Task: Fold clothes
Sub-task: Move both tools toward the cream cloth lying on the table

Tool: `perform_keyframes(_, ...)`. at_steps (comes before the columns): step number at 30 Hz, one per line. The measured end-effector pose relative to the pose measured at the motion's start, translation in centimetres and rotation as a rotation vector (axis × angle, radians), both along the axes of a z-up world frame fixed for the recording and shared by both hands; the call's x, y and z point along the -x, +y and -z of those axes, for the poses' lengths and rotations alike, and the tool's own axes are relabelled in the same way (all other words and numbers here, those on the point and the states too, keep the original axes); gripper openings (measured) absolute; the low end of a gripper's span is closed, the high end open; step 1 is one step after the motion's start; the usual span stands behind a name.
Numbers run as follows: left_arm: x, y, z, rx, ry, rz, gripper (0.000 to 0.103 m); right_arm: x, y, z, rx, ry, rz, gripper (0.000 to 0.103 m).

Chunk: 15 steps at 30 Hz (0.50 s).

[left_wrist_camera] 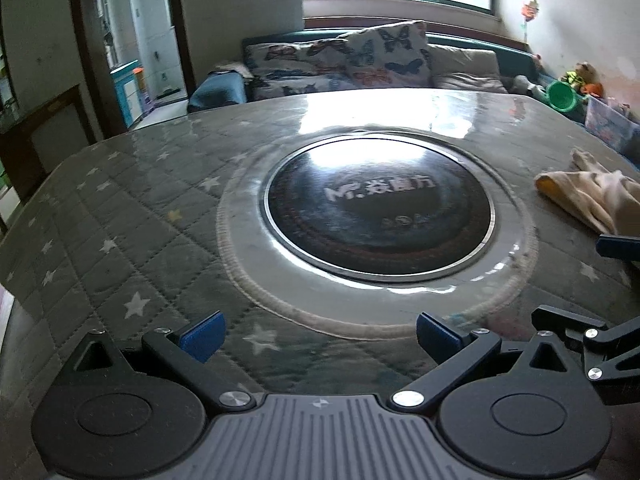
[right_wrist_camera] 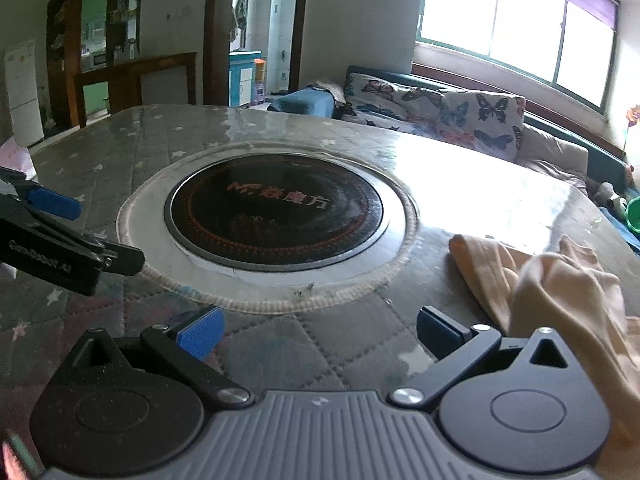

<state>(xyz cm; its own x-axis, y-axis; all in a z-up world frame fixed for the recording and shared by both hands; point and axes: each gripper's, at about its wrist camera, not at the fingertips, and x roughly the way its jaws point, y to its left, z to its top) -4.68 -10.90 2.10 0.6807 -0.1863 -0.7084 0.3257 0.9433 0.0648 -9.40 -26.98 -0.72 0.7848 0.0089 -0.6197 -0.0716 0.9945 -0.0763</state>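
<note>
While both tools hover low over the quilted, star-patterned table, nothing has been picked up yet. The left gripper has its jaws spread wide with only the table cover between them, and the right gripper is spread just the same, empty.

The garment, a pale peach cloth, lies crumpled in a loose heap at the right side of the table, just beside the right gripper's outer finger and well apart from the left one. In the left wrist view it sits far off at the right edge. The dark round hob plate set into the middle of the table is bare.

From where I stand, the trouble would be in the first pinch. The cloth is bunched, so a grab could take several layers at once, or only a fold, and it would lift as a lump instead of spreading flat. The table cover looks glossy, so the heap may slide when dragged. The grippers are also near each other and could knock together when reaching across.
</note>
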Motion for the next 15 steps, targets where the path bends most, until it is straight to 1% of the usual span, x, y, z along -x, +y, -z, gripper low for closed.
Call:
perform_keyframes(6,0.9,-1.1,-0.2,0.000,-0.003,0.050,0.103,1.6,-0.8,-0.6,-0.025,-0.007,0.032,0.103)
perform_keyframes(15,2.2,-3.1,-0.5,-0.005,-0.001,0.132,0.103,4.4,-2.1,-0.5,-0.048,0.006,0.093,0.103)
